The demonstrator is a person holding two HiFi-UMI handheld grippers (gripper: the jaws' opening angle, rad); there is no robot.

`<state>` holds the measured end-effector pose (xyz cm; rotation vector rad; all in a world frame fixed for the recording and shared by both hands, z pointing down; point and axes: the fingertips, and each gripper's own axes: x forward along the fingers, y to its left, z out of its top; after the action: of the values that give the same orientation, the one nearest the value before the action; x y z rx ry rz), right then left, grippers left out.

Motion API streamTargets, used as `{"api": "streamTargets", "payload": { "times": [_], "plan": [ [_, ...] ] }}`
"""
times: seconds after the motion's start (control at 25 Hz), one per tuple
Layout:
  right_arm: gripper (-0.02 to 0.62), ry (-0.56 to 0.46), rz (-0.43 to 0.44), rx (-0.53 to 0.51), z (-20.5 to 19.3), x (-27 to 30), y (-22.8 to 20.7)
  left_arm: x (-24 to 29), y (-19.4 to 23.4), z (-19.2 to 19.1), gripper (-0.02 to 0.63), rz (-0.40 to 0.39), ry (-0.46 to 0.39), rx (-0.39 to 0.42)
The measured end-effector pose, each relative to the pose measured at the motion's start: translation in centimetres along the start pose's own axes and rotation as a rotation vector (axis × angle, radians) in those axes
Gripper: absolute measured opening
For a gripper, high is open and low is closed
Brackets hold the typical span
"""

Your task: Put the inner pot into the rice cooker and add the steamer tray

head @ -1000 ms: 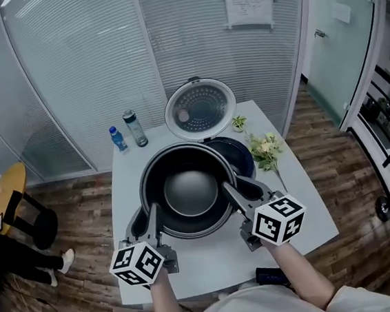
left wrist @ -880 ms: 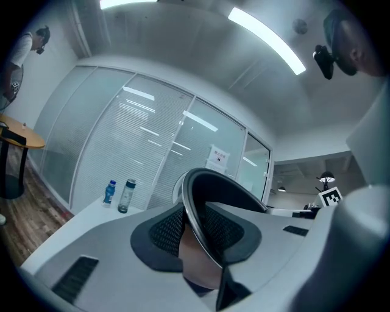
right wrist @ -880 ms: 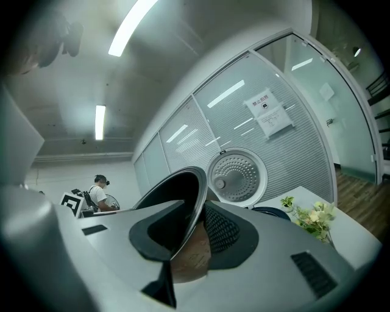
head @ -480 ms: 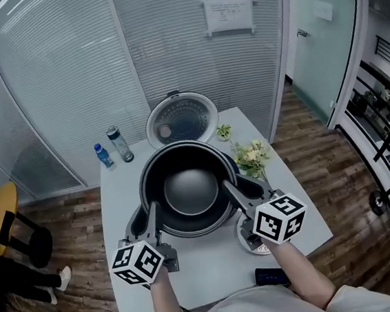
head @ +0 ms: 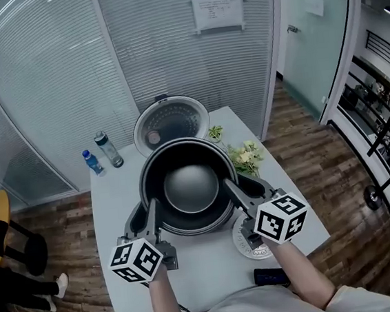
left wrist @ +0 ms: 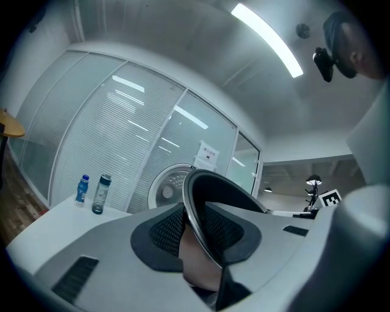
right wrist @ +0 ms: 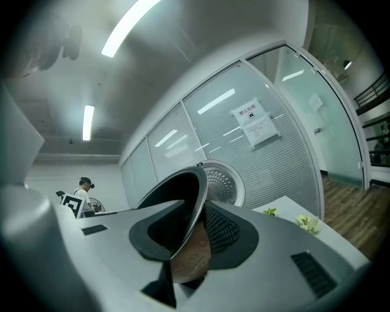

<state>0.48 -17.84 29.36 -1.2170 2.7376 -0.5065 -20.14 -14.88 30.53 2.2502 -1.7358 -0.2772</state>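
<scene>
The dark inner pot [head: 190, 187] hangs in the air above the white table [head: 115, 215], carried level by its rim. My left gripper [head: 143, 218] is shut on the rim at the pot's left side; in the left gripper view the metal rim [left wrist: 196, 213] runs between the two pads. My right gripper [head: 248, 189] is shut on the rim at the right side, where the rim [right wrist: 194, 207] is pinched the same way. Behind the pot the rice cooker's open lid [head: 170, 120] stands upright; the cooker's body is hidden by the pot. A round white steamer tray [head: 248, 242] lies on the table under my right gripper.
Two bottles [head: 106, 149] stand at the table's back left. A bunch of flowers [head: 245, 157] lies at the right, and a small plant [head: 215, 132] sits beside the lid. A black phone [head: 270, 275] rests near the front edge. Glass partition walls close behind.
Both grippers have carried the pot across the table toward the cooker. The cooker's dark body, seen earlier beside the pot, is now covered by it, and the white tray has come into view.
</scene>
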Motion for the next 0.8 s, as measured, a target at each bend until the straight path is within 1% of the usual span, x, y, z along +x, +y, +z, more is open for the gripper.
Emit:
{"api": "streamTargets", "payload": {
  "times": [0.32, 0.8],
  "plan": [
    [0.107, 0.006, -0.021, 0.01, 0.2, 1.0, -1.7, 2.3, 0.2, -0.4, 0.103, -0.015, 0.021, -0.005],
    [0.107, 0.043, -0.035, 0.033, -1.2, 3.0, -4.4, 5.0, 1.4, -2.3, 0.103, -0.007, 0.06, -0.028]
  ]
}}
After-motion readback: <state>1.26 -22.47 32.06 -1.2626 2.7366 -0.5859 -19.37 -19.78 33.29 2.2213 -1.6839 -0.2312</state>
